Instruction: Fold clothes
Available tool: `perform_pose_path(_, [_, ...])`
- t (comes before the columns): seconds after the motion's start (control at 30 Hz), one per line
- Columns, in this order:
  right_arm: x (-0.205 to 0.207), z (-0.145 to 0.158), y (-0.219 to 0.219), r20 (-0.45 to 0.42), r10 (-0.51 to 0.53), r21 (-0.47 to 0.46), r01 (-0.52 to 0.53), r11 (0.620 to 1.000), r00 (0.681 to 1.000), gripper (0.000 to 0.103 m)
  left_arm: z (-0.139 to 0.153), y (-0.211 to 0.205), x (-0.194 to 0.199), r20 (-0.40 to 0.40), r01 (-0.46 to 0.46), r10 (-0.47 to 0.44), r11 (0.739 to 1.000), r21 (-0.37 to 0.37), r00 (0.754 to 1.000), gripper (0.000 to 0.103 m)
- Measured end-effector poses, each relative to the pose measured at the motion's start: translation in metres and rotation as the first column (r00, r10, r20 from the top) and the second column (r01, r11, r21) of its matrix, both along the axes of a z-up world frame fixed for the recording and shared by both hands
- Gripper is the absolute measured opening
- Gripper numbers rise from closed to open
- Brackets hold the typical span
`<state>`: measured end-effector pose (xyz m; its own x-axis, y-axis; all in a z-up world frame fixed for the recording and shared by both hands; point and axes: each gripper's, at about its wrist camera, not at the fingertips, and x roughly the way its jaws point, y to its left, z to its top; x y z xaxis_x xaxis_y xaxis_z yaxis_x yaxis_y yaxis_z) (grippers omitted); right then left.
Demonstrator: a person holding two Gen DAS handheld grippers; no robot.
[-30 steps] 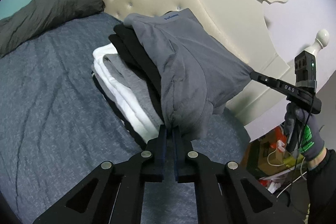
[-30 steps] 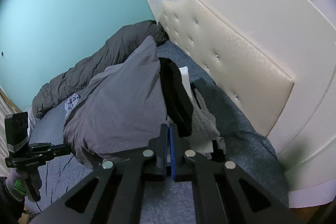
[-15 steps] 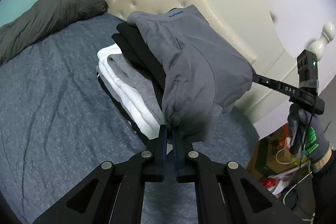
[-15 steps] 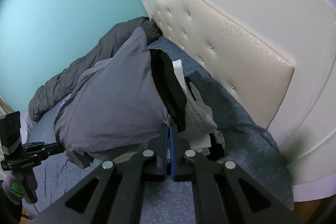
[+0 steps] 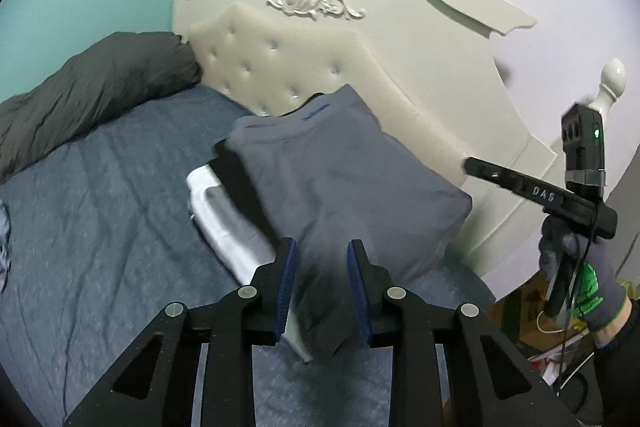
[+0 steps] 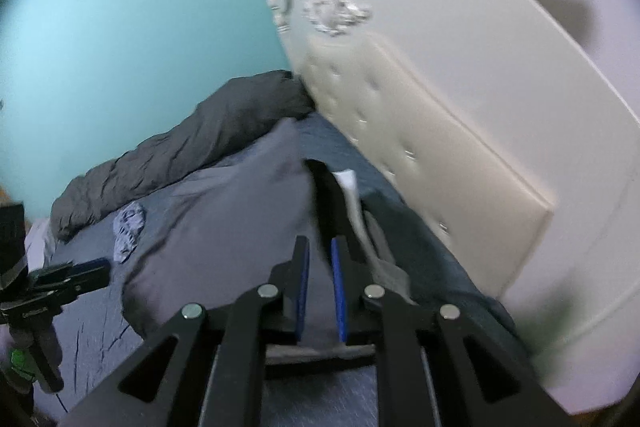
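Observation:
A folded grey garment lies on top of a stack with a black piece and a white piece, close to the headboard. My left gripper hovers over the garment's near corner. Its jaws are opening, and the cloth shows below the gap with neither pad pressing on it. My right gripper is opening too, above the garment's edge beside the black layer. In the left wrist view the right gripper hangs clear of the garment's right corner. The left gripper shows at the left in the right wrist view.
The stack rests on a blue-grey bedsheet against a cream tufted headboard. A dark grey duvet lies rolled along the teal wall. A small patterned cloth sits on the sheet. A gloved hand holds the right gripper over floor clutter.
Both grippers were shut on the grey garment's corners; now both have let go, parted their jaws and drawn back upward. The garment has settled flat on the stack.

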<state>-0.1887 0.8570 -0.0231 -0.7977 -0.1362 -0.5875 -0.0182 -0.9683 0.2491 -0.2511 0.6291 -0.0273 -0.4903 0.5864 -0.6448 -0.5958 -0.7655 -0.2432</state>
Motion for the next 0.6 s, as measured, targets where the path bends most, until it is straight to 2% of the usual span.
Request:
perform_pose_path(0.13, [-0.02,-0.015,-0.017,0.042,0.015,0.047,-0.017,0.999,0.999,0.011,-0.016,0.008,-0.009,0.028,-0.014,0.014,1.0,-0.011,1.0,0.029])
perform_pose_path(0.33, [-0.017,-0.036,-0.002,0.073,-0.064,0.065,0.059,0.996,0.995,0.011,-0.032,-0.006,-0.015,0.06,-0.04,0.042,0.999,-0.024,0.997,0.033])
perform_pose_path(0.47, [-0.016,-0.027,0.007,0.024,-0.068,0.033,0.067,0.997,0.997,0.011,-0.019,-0.019,-0.016,0.019,-0.078,0.078,0.997,0.015,0.997,0.033])
perform_pose_path(0.6, [-0.034,-0.009,-0.007,-0.009,-0.006,0.048,0.007,0.999,1.0,0.011,-0.009,-0.016,-0.031,0.002,-0.081,0.081,0.996,0.039,0.997,0.035])
